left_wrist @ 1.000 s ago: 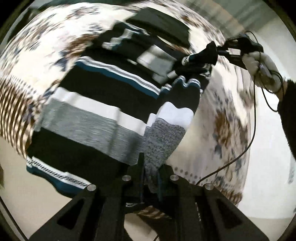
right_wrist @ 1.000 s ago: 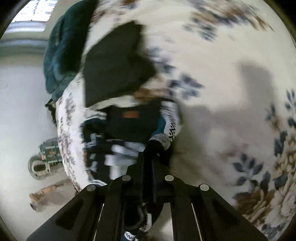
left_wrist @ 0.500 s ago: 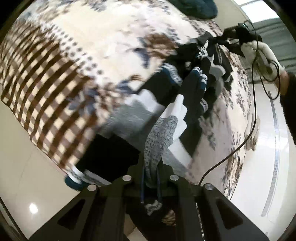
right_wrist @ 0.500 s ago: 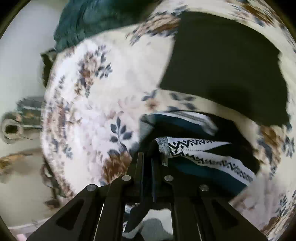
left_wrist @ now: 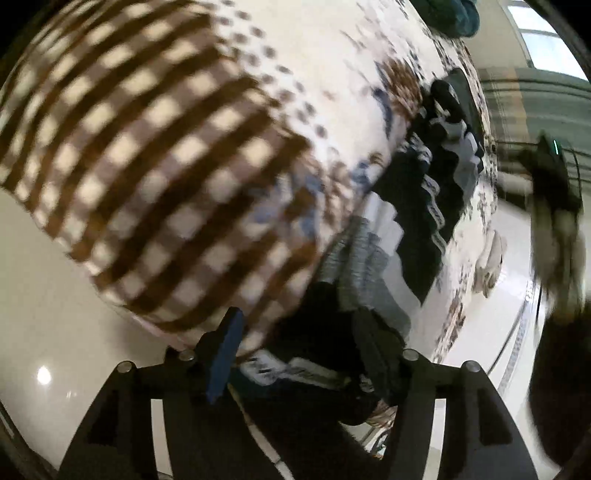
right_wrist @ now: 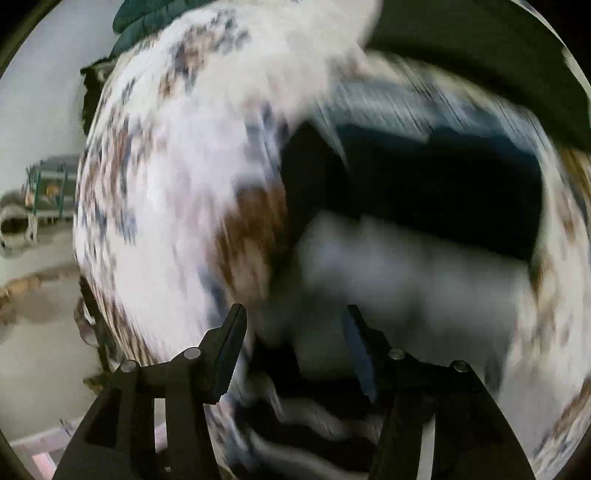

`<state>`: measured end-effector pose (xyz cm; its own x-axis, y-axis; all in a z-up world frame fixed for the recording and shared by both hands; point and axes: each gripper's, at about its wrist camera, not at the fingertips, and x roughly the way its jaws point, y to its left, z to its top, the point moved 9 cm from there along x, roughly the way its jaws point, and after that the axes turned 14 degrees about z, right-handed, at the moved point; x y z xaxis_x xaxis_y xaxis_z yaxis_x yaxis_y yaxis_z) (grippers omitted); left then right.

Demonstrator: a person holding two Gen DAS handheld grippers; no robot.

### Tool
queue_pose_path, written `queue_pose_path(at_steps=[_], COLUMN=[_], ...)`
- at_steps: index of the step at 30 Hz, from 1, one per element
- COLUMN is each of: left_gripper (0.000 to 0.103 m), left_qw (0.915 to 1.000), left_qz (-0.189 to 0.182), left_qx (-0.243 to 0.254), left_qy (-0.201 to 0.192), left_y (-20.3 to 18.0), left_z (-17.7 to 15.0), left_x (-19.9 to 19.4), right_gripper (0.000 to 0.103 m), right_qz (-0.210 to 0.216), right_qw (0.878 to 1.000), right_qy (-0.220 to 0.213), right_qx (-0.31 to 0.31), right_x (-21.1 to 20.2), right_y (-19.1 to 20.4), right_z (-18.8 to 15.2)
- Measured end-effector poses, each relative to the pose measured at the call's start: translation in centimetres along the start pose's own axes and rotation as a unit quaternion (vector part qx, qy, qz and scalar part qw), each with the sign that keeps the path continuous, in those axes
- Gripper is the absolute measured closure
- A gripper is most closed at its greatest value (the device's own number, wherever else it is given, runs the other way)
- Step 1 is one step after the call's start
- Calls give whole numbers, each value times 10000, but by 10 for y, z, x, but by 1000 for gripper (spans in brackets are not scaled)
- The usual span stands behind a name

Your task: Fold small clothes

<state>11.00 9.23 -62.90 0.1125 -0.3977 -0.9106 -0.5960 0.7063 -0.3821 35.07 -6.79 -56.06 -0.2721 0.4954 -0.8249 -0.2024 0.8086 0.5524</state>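
Note:
A striped knit garment, in black, white, grey and teal bands, lies in a long folded strip on the patterned bedspread. My left gripper is open just above its near end, with nothing between the fingers. My right gripper is open and empty over the other end of the garment, which is blurred by motion. The right hand and its gripper also show blurred at the right edge of the left wrist view.
A black cloth lies beyond the garment on the bed. A dark teal bundle sits at the far end. The bed edge drops to a pale glossy floor. Furniture stands on the floor at the left.
Both grippers have let go of the garment and opened. The garment now lies on the bed, and both grippers are moving, so the views are blurred.

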Motion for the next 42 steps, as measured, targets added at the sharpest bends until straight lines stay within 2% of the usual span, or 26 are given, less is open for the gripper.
queue_pose_path(at_steps=[3,4,5,7,9,12,13,14,16,19,21,22,23,27,30,32,33,34,35,37,39,41,42], left_gripper=[44,44,44,44,44,41,40,40,40,40,43,72,93,96,94,91,86,77,72,43,39,35,35], left_qw=[9999,9997,9996,9991,9983,9967,9960,9953,9937,9877,9796,9747,9729,9761,9758,9781,9805,9803,9815,9837,9843,9854,9846], left_qz=[14,43,165,335,555,768,840,917,1028,1353,1686,1868,1913,1783,1826,1844,1778,1782,1647,1365,1061,685,553], left_qx=[102,154,197,236,179,186,214,251,416,776,1090,1225,1289,1078,1035,906,824,832,910,980,1008,1061,1075], left_qy=[136,159,142,51,-75,-179,-206,-208,-138,60,99,-39,-158,-614,-618,-333,-176,-205,-350,-641,-987,-1145,-1263], left_y=[-26,-27,-29,-29,-22,-15,-14,-13,-16,-25,-26,-26,-27,-20,-5,3,0,-6,-17,-41,-72,-110,-130], left_z=[1,1,0,-1,-3,-5,-4,-5,-8,-15,-19,-18,-18,-15,-16,-19,-23,-24,-22,-12,12,42,68], left_x=[12,13,11,3,-11,-24,-24,-23,-15,16,36,40,41,16,3,2,-3,-13,-27,-51,-70,-72,-71], right_gripper=[47,51,58,61,62,62,62,62,62,61,57,57,57,57,57,57,57,57,55,46,42,41,41], right_qz=[-242,-231,-222,-81,342,1346,1513,1601,1582,1297,1127,1001,880,746,734,825,860,908,956,1041,1095,1126,1120], right_qw=[9984,9969,9954,9925,9900,9771,9734,9729,9787,9881,9898,9899,9895,9858,9845,9828,9822,9818,9813,9798,9769,9734,9715], right_qy=[404,603,766,981,1062,1595,1697,1659,1300,673,309,143,2,-266,-330,-351,-365,-404,-463,-691,-925,-1150,-1277], right_qx=[314,457,537,726,859,413,292,188,119,483,816,991,1150,1479,1561,1616,1627,1619,1603,1560,1582,1632,1654], right_x=[24,40,55,84,113,148,151,149,130,88,59,43,29,-6,-13,-11,-10,-13,-17,-29,-46,-68,-77], right_y=[-25,-32,-34,-31,-10,54,65,72,66,18,-21,-43,-66,-117,-142,-147,-149,-148,-146,-141,-143,-152,-155], right_z=[-101,-143,-172,-220,-258,-303,-312,-316,-313,-299,-290,-285,-284,-277,-285,-287,-287,-285,-279,-259,-235,-208,-190])
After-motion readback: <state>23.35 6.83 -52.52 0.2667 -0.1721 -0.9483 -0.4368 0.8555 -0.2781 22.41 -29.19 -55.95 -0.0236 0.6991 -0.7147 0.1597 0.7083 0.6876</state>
